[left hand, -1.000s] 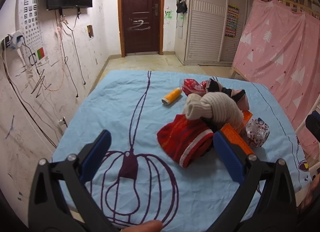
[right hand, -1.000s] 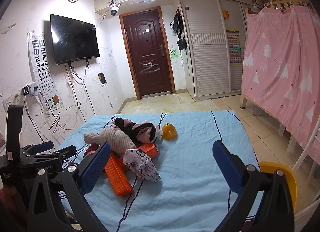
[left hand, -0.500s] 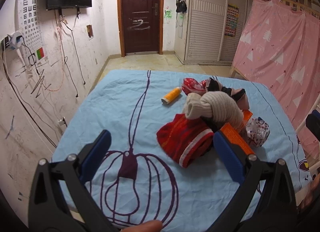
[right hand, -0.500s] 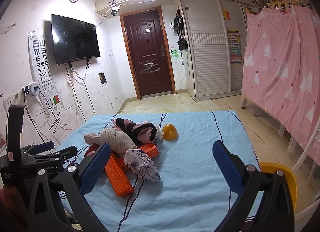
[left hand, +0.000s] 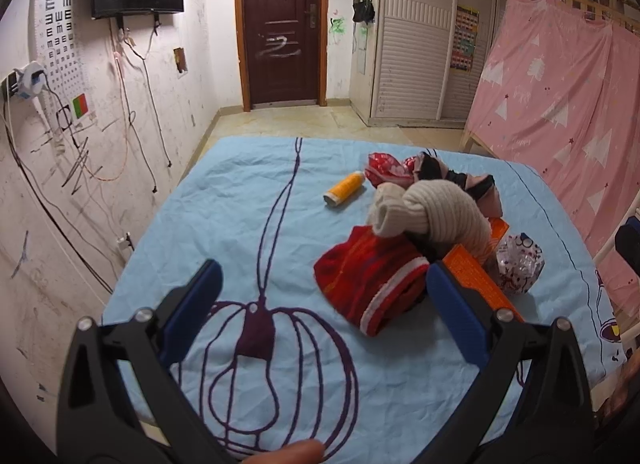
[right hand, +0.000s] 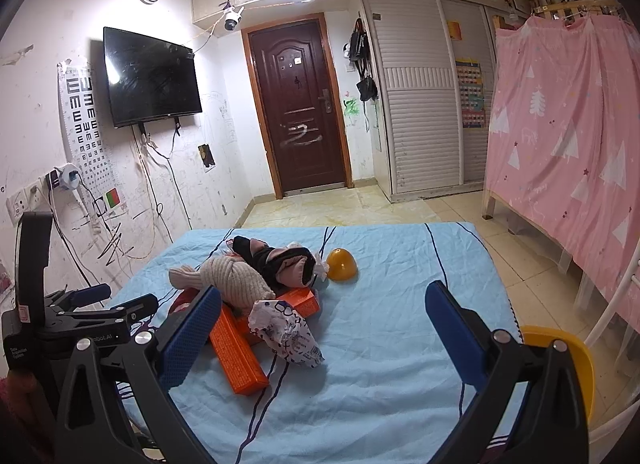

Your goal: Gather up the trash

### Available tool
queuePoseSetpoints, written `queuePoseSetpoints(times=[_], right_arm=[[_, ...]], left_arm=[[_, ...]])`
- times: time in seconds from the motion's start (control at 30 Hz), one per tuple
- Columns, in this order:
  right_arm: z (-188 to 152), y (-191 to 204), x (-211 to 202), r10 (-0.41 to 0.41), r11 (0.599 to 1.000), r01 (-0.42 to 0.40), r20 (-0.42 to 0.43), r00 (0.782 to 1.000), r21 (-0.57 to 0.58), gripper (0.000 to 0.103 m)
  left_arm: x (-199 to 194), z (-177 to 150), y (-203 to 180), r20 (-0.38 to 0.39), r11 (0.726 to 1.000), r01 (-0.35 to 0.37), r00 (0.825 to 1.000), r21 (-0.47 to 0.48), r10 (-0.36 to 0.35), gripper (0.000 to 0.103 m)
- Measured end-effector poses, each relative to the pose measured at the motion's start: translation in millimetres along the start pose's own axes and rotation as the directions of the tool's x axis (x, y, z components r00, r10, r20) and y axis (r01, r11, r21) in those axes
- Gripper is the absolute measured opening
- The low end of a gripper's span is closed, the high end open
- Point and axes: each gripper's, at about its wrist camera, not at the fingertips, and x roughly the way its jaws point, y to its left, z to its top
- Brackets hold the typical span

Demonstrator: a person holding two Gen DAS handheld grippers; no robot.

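Observation:
A pile lies on the blue bedsheet [left hand: 248, 200]: an orange box [right hand: 236, 352], a crumpled patterned wrapper [right hand: 286, 332], a yellow bottle [left hand: 344, 189] and a shiny red wrapper [left hand: 382, 168], mixed with clothes. In the left wrist view the orange box [left hand: 480, 280] and the wrapper [left hand: 520, 264] show at right. My left gripper [left hand: 320, 300] is open and empty, hovering before the red knit garment [left hand: 368, 276]. My right gripper [right hand: 322, 328] is open and empty, above the bed's near edge, with the patterned wrapper just beyond its left finger.
A cream knit garment [left hand: 436, 212], black-pink clothes [right hand: 280, 264] and an orange bowl-like dome [right hand: 341, 264] lie in the pile. A yellow bin [right hand: 560, 360] stands right of the bed. A pink curtain [right hand: 560, 144] hangs at right; a cabled wall [left hand: 60, 184] runs left.

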Motion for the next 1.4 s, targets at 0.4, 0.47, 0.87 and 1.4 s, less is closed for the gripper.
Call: queuePoseSetpoints(times=[0.4,0.47,0.87,1.4], right_arm=[[-8,-2,46,0.077,0.997,-0.078,-0.141,0.987,0.003,0.095],[-11,-4,58,0.125,0.992,-0.121,-0.185,0.975,0.032,0.095],[-22,10,105,0.186,0.982,-0.187,-0.342,0.921,0.032,0.041],[-19,-4,75,0.193,0.981,-0.186,-0.247,0.950,0.050,0.022]], left_arm=[[34,0,-5,-0.106,0.994,0.105,0.989,0.030,-0.102,0.098],[40,-1,-10,-0.128,0.989,0.140,0.983,0.045,-0.133,0.098],[68,1,-22,-0.221,0.973,0.224,0.953,0.057,-0.207,0.063],[27,6,-23,-0.139,0.979,0.188,0.974,0.076,-0.177,0.029]])
